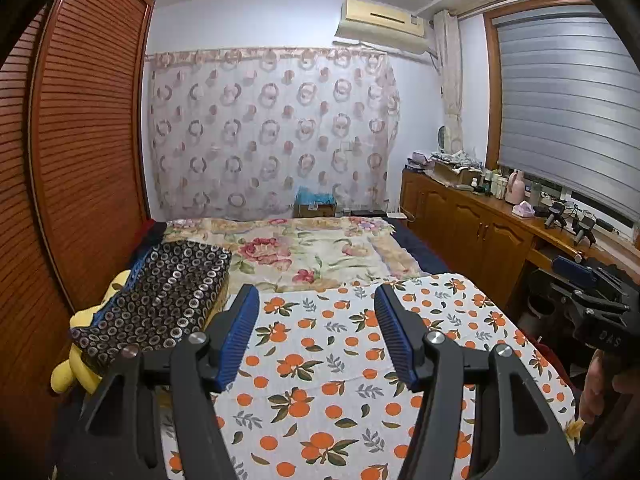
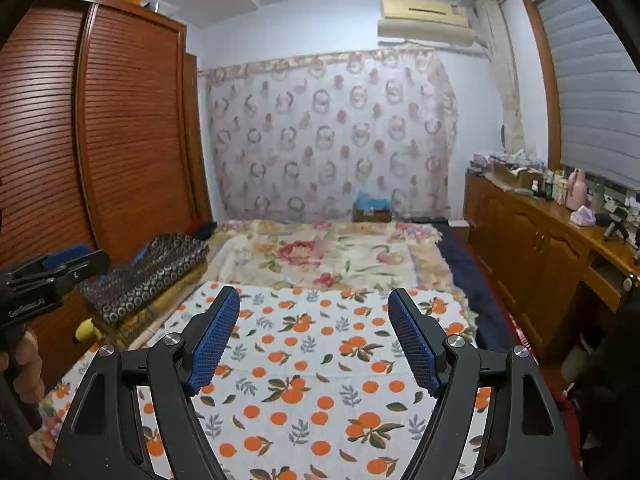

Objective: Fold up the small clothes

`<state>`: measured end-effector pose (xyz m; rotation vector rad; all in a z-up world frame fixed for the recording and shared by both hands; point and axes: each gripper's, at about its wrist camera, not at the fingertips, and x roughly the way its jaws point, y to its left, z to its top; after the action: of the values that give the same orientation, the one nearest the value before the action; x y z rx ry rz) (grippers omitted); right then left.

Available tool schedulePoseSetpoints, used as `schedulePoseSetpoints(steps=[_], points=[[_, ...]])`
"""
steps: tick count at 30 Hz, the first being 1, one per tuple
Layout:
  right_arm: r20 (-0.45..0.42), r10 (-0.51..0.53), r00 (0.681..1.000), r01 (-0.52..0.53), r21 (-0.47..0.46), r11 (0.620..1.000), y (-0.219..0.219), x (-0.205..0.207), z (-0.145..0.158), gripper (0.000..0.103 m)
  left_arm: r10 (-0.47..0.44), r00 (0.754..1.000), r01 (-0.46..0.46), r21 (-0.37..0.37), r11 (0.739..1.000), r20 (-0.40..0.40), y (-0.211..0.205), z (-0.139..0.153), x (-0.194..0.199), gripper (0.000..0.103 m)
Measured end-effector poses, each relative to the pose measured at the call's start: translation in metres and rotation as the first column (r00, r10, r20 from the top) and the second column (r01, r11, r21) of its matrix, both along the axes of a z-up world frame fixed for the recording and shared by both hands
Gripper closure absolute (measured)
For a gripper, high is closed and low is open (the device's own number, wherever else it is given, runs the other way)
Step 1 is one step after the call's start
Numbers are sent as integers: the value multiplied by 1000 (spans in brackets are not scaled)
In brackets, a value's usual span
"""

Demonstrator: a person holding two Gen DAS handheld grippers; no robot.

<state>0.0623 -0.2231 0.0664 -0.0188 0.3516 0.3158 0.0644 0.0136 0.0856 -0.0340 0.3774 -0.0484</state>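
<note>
- Dark circle-print garment (image 1: 160,292), probably the piece to fold, heaped at the left edge of the bed on some yellowish fabric, just beside the orange-print sheet (image 1: 320,360). Hard to tell where its edges or layers run.
- Left gripper (image 1: 316,332) and right gripper (image 2: 314,336) both spread wide, holding nothing, hovering above the sheet.
- Easy to pinch sheet or the fabric underneath along with the garment.
- Could also nudge the yellow plush toy (image 1: 80,360) off the bed, or bump the wardrobe (image 1: 80,140) reaching left.
</note>
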Motion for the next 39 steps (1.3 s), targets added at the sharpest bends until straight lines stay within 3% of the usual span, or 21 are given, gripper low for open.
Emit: schedulePoseSetpoints(steps=[39], points=[[8,-18,1000,18,3,1000,3,-3,1,24,9,1000,-9,0,1000,-12,6,-1,-3,43]])
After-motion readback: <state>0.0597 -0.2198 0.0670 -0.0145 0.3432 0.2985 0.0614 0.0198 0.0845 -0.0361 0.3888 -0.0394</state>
